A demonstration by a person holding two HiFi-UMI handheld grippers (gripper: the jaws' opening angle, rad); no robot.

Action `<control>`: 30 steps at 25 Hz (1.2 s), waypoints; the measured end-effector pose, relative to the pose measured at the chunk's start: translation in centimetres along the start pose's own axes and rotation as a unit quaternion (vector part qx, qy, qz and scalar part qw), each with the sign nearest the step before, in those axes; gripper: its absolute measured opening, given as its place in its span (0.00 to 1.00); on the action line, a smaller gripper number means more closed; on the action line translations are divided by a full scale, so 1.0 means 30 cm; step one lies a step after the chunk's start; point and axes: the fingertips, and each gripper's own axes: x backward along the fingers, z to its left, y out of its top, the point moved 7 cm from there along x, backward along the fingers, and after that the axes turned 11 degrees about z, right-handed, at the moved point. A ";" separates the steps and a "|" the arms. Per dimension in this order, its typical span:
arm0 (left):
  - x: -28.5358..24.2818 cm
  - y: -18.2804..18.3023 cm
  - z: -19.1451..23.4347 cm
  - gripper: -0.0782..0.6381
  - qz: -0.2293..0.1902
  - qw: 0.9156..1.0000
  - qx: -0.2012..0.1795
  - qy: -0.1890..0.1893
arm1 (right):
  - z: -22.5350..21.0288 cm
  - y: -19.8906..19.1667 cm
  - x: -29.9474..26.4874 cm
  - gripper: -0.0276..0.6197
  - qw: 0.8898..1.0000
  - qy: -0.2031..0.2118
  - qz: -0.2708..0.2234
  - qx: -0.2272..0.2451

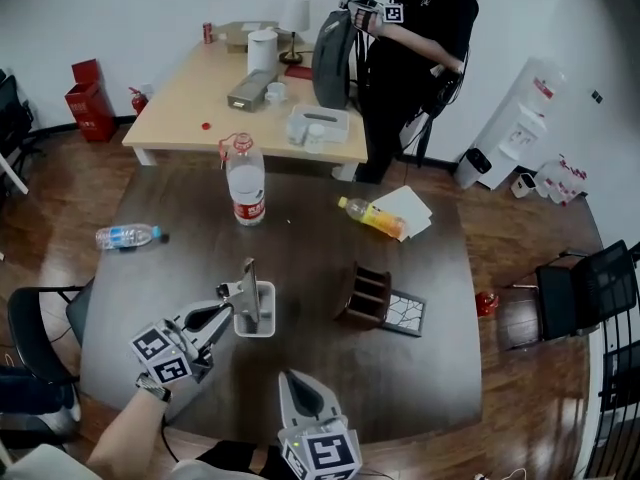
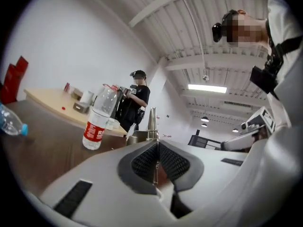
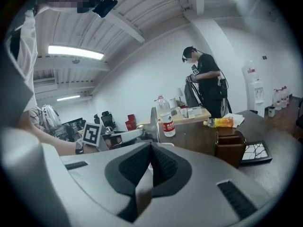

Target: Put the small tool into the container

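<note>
A thin flat metal tool [image 1: 249,286] stands nearly upright just above a small white container [image 1: 264,325] on the dark table [image 1: 300,258]. My left gripper [image 1: 236,306] is shut on the tool's lower part from the left. In the left gripper view the tool [image 2: 152,122] sticks up past the closed pads [image 2: 171,163], with the left gripper [image 2: 157,148] pinching its thin edge. My right gripper [image 1: 290,378] hovers near the table's front edge, below the container, shut and empty. The right gripper view shows its jaws [image 3: 151,150] closed, with the tool [image 3: 154,121] ahead.
An upright water bottle [image 1: 245,181] stands behind the container and another lies at the left [image 1: 128,236]. An orange drink bottle [image 1: 372,217] rests by papers [image 1: 410,208]. A brown wooden holder [image 1: 367,296] and patterned tile [image 1: 406,314] sit to the right. A person [image 1: 415,58] stands by the far table.
</note>
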 end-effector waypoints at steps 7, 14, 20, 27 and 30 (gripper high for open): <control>-0.104 -0.055 0.104 0.12 -0.001 0.999 -0.026 0.039 | -0.056 -0.018 -0.014 0.02 1.000 -0.006 0.013 -0.007; -0.185 -0.152 0.139 0.12 0.061 0.996 -0.066 0.026 | -0.124 -0.041 -0.033 0.02 0.999 -0.018 0.021 -0.018; -0.190 -0.196 0.141 0.17 0.107 0.991 -0.069 0.042 | -0.141 -0.022 -0.027 0.02 1.000 -0.017 0.019 -0.014; -0.085 -0.164 0.113 0.33 0.119 0.986 -0.068 0.090 | -0.144 0.010 0.000 0.02 1.000 -0.018 0.006 -0.007; 0.005 -0.128 0.086 0.33 0.100 0.985 -0.055 0.125 | -0.127 0.038 0.014 0.02 1.000 -0.015 -0.008 0.004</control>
